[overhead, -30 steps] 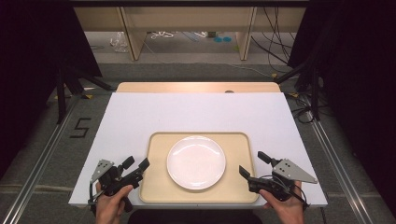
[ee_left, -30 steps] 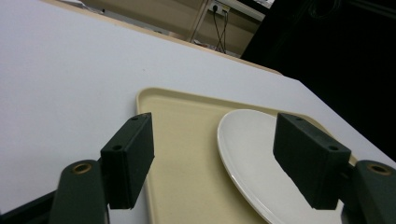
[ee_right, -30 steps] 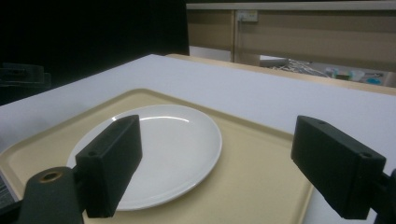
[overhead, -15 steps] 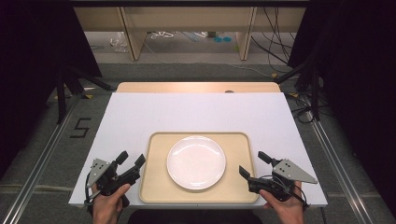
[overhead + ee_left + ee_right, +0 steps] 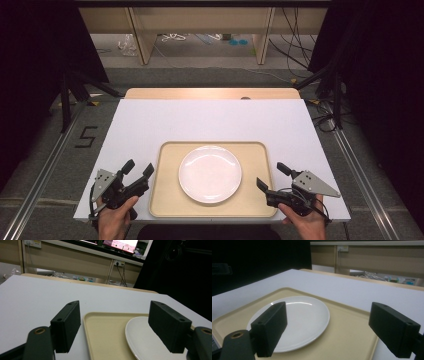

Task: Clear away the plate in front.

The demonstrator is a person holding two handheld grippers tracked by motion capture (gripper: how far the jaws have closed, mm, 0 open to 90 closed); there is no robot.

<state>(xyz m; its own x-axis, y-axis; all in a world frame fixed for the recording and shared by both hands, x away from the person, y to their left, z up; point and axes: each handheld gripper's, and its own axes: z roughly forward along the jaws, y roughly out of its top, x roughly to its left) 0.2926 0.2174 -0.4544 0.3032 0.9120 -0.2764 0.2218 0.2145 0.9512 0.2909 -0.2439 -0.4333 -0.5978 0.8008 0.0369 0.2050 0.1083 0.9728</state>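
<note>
A white plate (image 5: 210,173) sits on the beige tray (image 5: 167,200). The left gripper (image 5: 138,170) and right gripper (image 5: 270,176) flank the tray with jaws apart, holding nothing. The left gripper view shows a far monitor (image 5: 119,243).

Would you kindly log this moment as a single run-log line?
left tool: open, empty, left of tray | right tool: open, empty, at tray's right edge | plate: centred on tray, untouched

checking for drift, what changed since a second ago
The left gripper shifted slightly left, away from the tray; its jaws stand open, empty. The right gripper, open and empty, the tray and the plate stayed put.
</note>
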